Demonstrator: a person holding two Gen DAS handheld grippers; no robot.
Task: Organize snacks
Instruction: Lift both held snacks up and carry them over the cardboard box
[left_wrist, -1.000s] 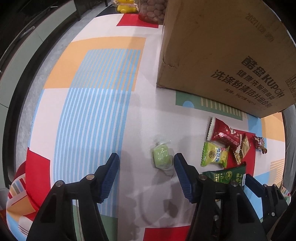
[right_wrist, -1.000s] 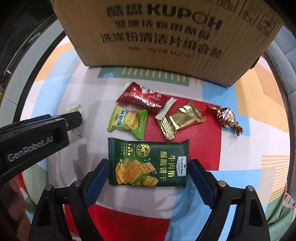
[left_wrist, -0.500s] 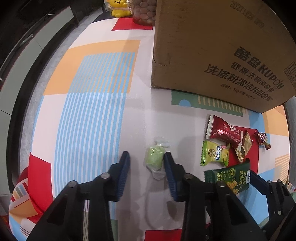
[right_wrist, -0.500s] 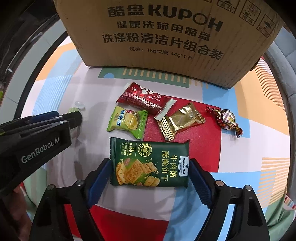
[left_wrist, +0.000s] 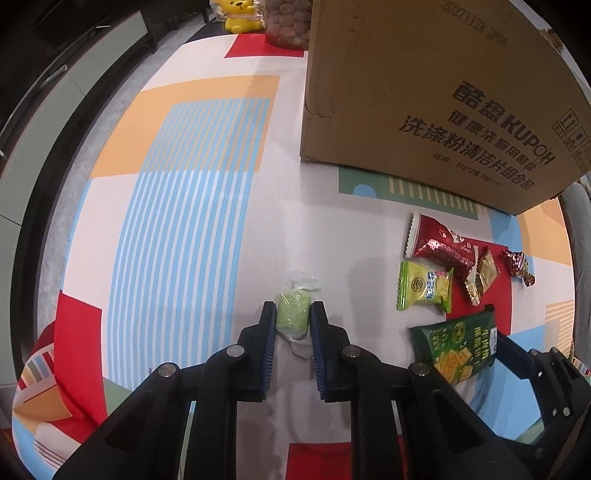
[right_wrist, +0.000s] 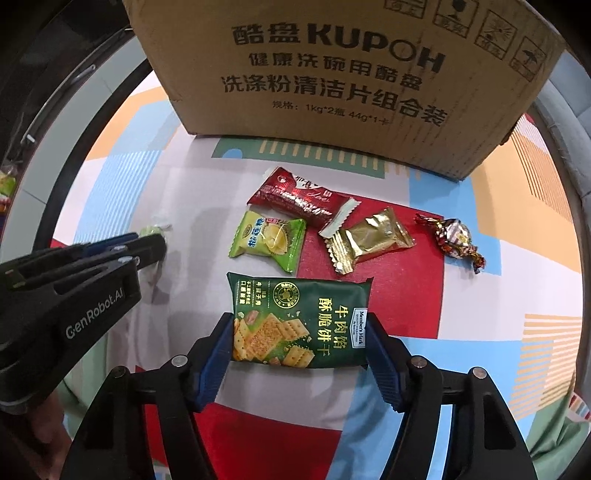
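Left gripper (left_wrist: 292, 316) clamped on green wrapped sweet (left_wrist: 293, 312), on patterned cloth (left_wrist: 177, 221); cardboard box (left_wrist: 424, 85) behind, snack packets (left_wrist: 443, 280) right.

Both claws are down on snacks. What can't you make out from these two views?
- Box: top cropped in both views, contents unseen.
- Green candy: in right view, mostly behind the left claw.
- Cracker pack: whether the closing right claw pads touch it yet.
- Jar: cropped, left view.
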